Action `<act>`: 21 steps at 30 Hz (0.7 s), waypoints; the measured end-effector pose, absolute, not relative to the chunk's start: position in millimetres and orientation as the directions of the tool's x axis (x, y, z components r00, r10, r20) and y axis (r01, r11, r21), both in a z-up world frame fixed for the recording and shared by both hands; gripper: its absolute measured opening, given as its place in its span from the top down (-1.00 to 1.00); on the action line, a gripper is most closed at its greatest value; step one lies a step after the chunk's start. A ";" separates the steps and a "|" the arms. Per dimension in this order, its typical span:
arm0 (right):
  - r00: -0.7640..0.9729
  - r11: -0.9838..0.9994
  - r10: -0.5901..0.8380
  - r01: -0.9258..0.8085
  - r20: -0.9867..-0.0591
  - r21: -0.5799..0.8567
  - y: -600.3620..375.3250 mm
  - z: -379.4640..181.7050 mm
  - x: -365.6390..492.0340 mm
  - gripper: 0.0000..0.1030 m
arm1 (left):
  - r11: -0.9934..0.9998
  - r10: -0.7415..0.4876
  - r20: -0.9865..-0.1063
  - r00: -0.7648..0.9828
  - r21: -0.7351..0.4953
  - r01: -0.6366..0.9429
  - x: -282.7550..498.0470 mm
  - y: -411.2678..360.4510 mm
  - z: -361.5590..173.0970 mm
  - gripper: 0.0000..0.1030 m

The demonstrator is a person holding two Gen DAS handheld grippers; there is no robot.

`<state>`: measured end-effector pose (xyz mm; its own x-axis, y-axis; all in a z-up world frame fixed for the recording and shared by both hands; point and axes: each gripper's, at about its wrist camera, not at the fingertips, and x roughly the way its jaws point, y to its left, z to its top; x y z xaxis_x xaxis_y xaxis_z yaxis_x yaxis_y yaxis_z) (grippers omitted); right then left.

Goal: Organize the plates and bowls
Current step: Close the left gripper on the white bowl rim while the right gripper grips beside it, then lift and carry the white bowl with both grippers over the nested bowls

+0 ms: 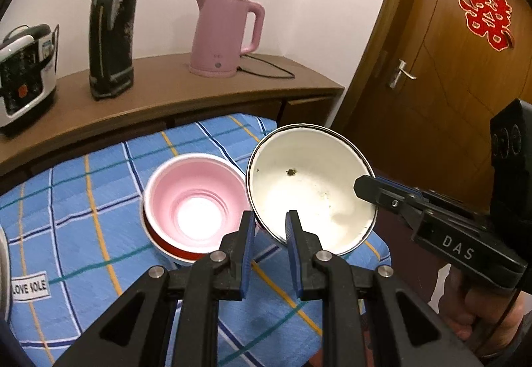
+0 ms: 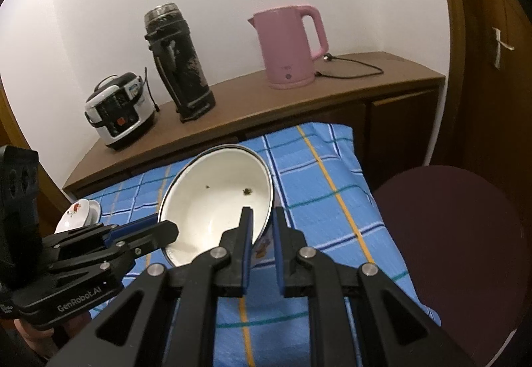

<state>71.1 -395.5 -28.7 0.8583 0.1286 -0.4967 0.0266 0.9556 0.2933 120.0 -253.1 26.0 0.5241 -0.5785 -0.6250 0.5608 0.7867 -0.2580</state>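
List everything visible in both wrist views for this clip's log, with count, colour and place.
white enamel bowl: 1, white with dark rim, tilted, between both tools, above cloth
pink bowl: 1, pink inside, on cloth, atop a red-rimmed dish
floral dish: 1, white with red flower, cloth's left edge
checked cloth: 1, blue
kettle: 1, pink, sideboard
flask: 1, black, sideboard
cooker: 1, white and black, sideboard
door: 1, brown, right
stool: 1, maroon, right
left tool: at bowl rim
right tool: shut on bowl rim
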 end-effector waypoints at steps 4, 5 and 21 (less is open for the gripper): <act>0.866 0.960 0.129 0.012 -0.482 0.278 -383.8 -16.5 78.7 0.77 | 0.795 -0.572 -0.607 0.552 -0.246 0.554 126.0 -242.1 35.2 0.60; 0.868 0.961 0.130 0.009 -0.480 0.275 -380.3 -13.5 81.9 0.77 | 0.798 -0.570 -0.602 0.559 -0.243 0.552 128.0 -239.3 37.3 0.60; 0.863 0.967 0.145 -0.021 -0.484 0.252 -347.7 0.6 110.2 0.75 | 0.821 -0.546 -0.571 0.613 -0.218 0.528 156.8 -208.5 41.1 0.60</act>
